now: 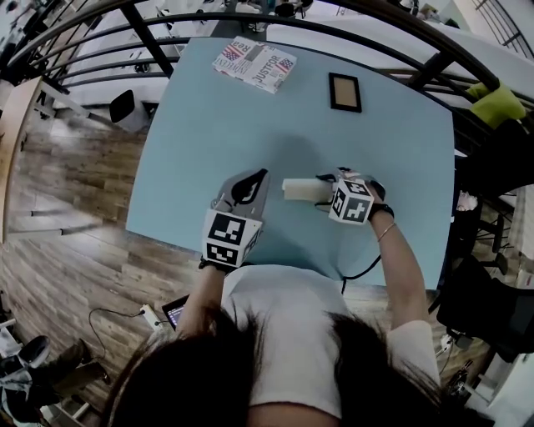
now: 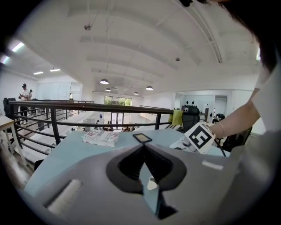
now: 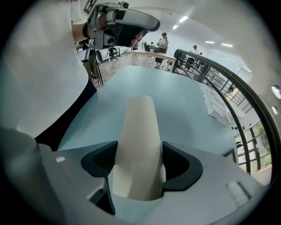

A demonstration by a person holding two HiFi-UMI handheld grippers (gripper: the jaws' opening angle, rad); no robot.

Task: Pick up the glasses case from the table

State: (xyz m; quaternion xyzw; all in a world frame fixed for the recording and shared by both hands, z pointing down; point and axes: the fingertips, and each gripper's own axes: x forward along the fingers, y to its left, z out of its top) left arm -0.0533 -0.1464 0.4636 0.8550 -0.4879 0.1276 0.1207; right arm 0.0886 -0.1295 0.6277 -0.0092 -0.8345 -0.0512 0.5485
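A cream glasses case (image 1: 302, 189) (image 3: 136, 145) sits between the jaws of my right gripper (image 1: 321, 190) (image 3: 139, 145), which is shut on its near end. The case points left over the light blue table (image 1: 209, 142). Whether it rests on the top or hangs just above it I cannot tell. My left gripper (image 1: 254, 179) (image 2: 143, 147) hovers to the left of the case, jaws closed tip to tip with nothing between them. The left gripper view also catches the right gripper's marker cube (image 2: 199, 137).
A magazine (image 1: 254, 64) (image 2: 101, 137) and a small dark picture frame (image 1: 345, 92) (image 2: 142, 138) lie at the table's far side. A black railing (image 1: 250, 18) curves behind the table. A chair with a yellow-green cushion (image 1: 496, 104) stands at right.
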